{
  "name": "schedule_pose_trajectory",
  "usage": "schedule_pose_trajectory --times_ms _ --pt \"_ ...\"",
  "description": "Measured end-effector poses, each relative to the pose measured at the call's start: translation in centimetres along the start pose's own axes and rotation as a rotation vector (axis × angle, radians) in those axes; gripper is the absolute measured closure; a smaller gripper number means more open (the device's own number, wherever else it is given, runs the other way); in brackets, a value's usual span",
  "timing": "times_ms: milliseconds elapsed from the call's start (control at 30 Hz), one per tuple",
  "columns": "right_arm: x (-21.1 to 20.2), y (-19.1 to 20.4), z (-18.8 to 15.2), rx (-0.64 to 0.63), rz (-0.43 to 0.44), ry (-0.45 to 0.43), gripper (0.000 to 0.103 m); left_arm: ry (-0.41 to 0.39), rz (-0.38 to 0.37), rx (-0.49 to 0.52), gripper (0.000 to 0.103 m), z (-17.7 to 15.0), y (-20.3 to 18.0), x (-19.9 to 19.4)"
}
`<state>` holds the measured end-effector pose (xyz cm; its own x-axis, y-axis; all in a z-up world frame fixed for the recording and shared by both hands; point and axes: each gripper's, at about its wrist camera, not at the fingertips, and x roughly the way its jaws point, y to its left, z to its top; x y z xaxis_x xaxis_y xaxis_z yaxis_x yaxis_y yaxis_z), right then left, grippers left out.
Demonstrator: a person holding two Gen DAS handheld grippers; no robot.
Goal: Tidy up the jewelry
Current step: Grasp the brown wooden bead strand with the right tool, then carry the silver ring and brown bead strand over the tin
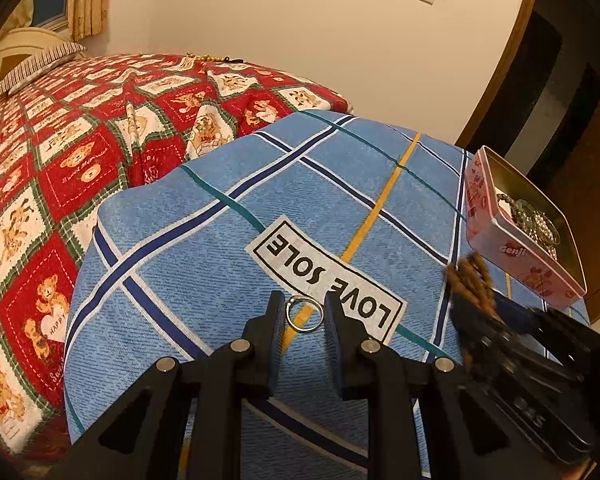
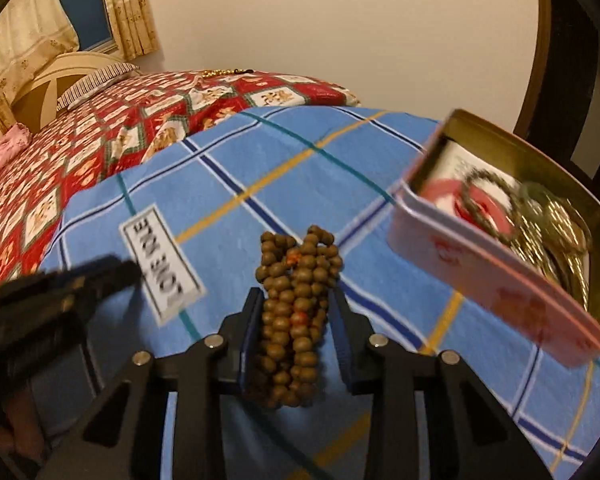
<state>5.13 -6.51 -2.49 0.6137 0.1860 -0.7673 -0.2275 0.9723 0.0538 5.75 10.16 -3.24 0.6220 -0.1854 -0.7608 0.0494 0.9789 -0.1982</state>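
Note:
A silver ring (image 1: 303, 312) lies on the blue plaid cloth (image 1: 228, 248), between the fingers of my left gripper (image 1: 303, 305), which is open around it. My right gripper (image 2: 296, 294) is shut on a bundle of brown wooden beads (image 2: 298, 312) and holds it above the cloth. The beads and right gripper (image 1: 470, 276) also show at the right of the left wrist view. An open pink tin (image 2: 496, 276) with gold and beaded jewelry inside stands to the right; it also shows in the left wrist view (image 1: 516, 256). The left gripper (image 2: 116, 272) shows blurred at left in the right wrist view.
The cloth carries a white "LOVE SOLE" label (image 1: 328, 276). A bed with a red bear-print quilt (image 1: 80, 152) lies behind, with a striped pillow (image 1: 40, 64) and gold beads (image 2: 220, 73) at its far edge. A dark wooden door frame (image 1: 540, 80) stands right.

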Motion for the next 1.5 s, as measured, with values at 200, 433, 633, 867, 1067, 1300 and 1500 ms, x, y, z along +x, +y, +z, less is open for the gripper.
schedule_pose_trajectory --times_ms 200,433,633,867,1067,1300,1500 --pt "-1.6 -1.5 -1.4 0.056 0.03 -0.022 0.073 -0.012 0.035 0.04 0.083 -0.1 -0.8 -0.3" --pt "-2.8 -2.5 -2.1 0.094 0.041 -0.052 0.079 -0.055 0.018 0.034 0.083 -0.2 -0.7 -1.2" --pt "-4.4 -3.3 -2.9 0.119 0.092 -0.116 0.079 -0.082 0.012 0.042 0.083 -0.2 -1.0 -1.8" --pt "-5.9 -4.4 -3.7 0.166 0.108 -0.181 0.079 -0.099 0.029 0.113 0.083 -0.4 -2.4 -2.2" --pt "-6.5 -4.9 -3.6 0.195 0.066 -0.225 0.079 -0.116 -0.026 0.108 0.083 -0.9 -3.2 -2.9" --pt "-8.0 -5.8 -3.9 0.218 -0.038 -0.303 0.079 -0.221 -0.211 0.136 0.083 -1.5 -4.3 -5.8" --pt "-8.7 -6.1 -3.9 0.214 -0.093 -0.337 0.079 -0.24 -0.234 0.161 0.083 -1.3 -5.8 -6.4"
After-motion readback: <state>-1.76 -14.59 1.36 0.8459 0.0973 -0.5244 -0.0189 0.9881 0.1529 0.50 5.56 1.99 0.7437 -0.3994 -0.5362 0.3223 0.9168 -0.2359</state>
